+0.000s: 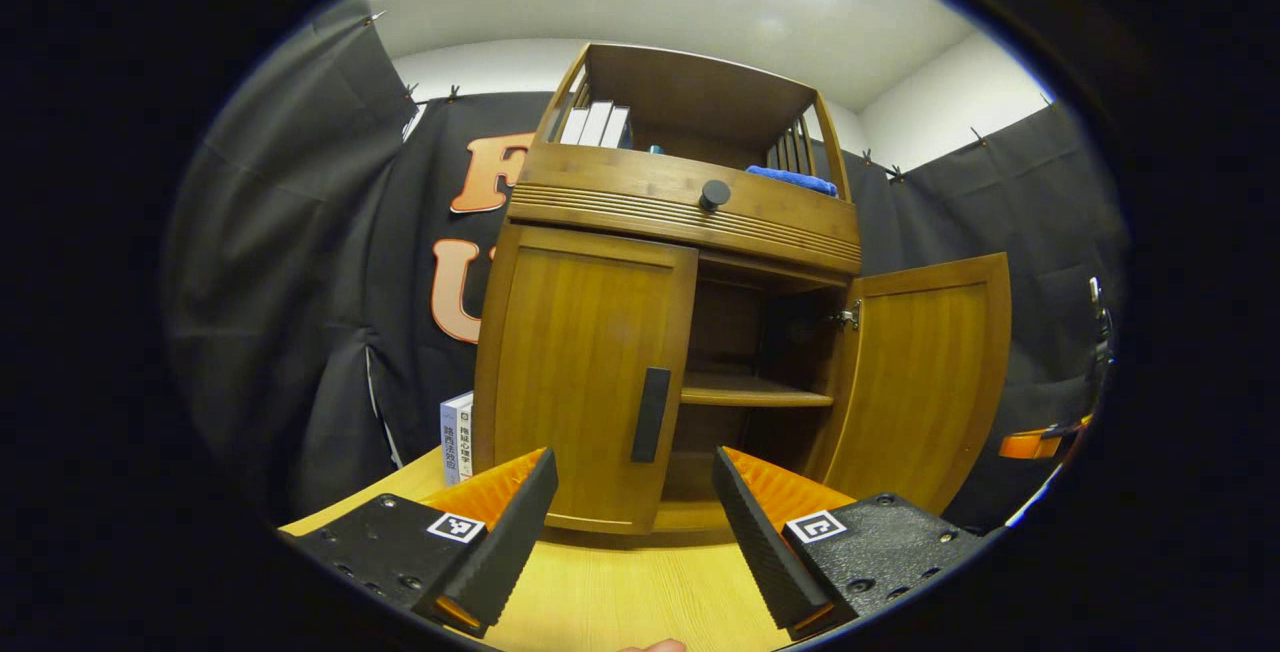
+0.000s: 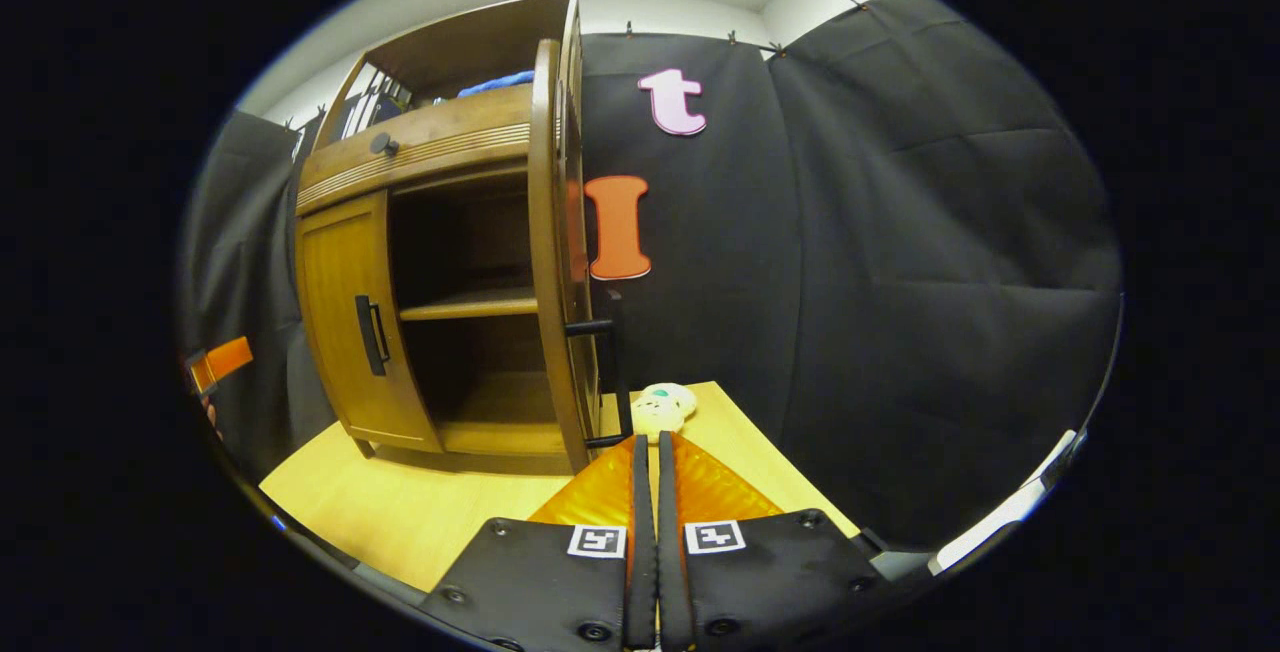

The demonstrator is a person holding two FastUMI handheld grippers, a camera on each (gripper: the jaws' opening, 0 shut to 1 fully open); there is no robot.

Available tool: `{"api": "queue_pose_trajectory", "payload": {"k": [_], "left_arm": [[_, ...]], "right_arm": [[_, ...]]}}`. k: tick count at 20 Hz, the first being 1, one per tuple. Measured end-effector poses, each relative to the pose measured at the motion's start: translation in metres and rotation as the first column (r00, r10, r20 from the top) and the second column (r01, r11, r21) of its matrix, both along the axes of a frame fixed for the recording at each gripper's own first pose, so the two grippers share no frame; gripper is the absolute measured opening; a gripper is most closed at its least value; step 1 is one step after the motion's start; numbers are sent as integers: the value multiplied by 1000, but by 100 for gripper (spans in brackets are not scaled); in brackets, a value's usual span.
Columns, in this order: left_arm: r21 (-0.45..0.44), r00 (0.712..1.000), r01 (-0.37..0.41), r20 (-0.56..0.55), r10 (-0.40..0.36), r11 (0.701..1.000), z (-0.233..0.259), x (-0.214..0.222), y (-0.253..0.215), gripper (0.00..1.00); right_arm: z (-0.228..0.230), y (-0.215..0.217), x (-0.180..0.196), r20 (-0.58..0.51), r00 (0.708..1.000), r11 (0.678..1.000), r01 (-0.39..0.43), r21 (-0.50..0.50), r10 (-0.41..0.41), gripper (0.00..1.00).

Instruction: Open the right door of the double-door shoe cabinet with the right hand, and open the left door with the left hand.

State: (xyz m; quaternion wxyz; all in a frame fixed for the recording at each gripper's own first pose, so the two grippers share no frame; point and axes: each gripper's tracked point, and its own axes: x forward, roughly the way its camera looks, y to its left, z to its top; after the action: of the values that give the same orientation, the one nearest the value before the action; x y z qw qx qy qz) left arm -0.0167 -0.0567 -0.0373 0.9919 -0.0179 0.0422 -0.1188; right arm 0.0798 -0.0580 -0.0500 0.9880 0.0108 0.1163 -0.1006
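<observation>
While the right door [image 1: 925, 377] stands open, the left claw [image 1: 632, 532], released, faces the left door's tall handle [image 1: 651, 415] straight ahead.

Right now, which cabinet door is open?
The right door, swung out to expose the shelf. The left door sits flush, its black handle ahead of the open left gripper.

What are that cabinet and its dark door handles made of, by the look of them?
The cabinet looks like bamboo or a similar wood with a warm, lightly glossy finish: fine straight grain runs down the left door. The door handle is matte black, likely painted metal, though plastic cannot be ruled out.
</observation>
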Motion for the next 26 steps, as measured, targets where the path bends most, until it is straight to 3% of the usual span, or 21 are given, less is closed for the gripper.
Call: {"api": "queue_pose_trajectory", "payload": {"k": [6, 9, 12, 13, 15, 16, 17, 22, 23, 24, 25, 26], "left_arm": [[3, 998, 68, 8, -68, 998, 7, 9, -22, 92], [3, 994, 107, 13, -107, 994, 8, 10, -32, 95], [-4, 991, 131, 22, -131, 991, 11, 7, -40, 92], [-7, 991, 132, 30, -132, 991, 14, 8, -39, 92], [-14, 990, 139, 17, -139, 990, 10, 8, -42, 92], [-22, 989, 146, 9, -146, 989, 9, 9, -43, 92], [-26, 989, 149, 6, -149, 988, 9, 10, -44, 92], [2, 991, 133, 7, -133, 991, 3, 38, -46, 95], [5, 991, 137, 5, -137, 991, -1, 48, -49, 92], [13, 990, 141, 4, -141, 990, -5, 60, -52, 95], [22, 989, 149, 5, -149, 989, -9, 73, -55, 92], [28, 988, 154, 7, -154, 988, -15, 88, -59, 92]], "right_arm": [[13, 7, -7, 45, 998, 998, 53, -27, -52, 9], [10, 40, -3, 51, 998, 999, -39, 21, 38, 8], [10, 49, -1, 57, 996, 998, -64, -2, 64, 8], [9, 49, 3, 51, 996, 998, -67, -14, 67, 0], [9, 52, 6, 47, 996, 997, -76, -25, 77, 19], [10, 55, 7, 56, 995, 996, -86, -22, 87, 19], [10, 58, 9, 64, 994, 996, -92, -20, 93, 13], [5, 63, 10, 50, 993, 994, -107, 10, 107, 85], [5, 66, 9, 48, 992, 993, -115, 17, 114, 100], [8, 66, 9, 60, 992, 993, -116, 19, 114, 94], [9, 65, 11, 67, 991, 993, -117, 17, 116, 100], [9, 65, 11, 67, 990, 992, -124, 15, 123, 94]]}}
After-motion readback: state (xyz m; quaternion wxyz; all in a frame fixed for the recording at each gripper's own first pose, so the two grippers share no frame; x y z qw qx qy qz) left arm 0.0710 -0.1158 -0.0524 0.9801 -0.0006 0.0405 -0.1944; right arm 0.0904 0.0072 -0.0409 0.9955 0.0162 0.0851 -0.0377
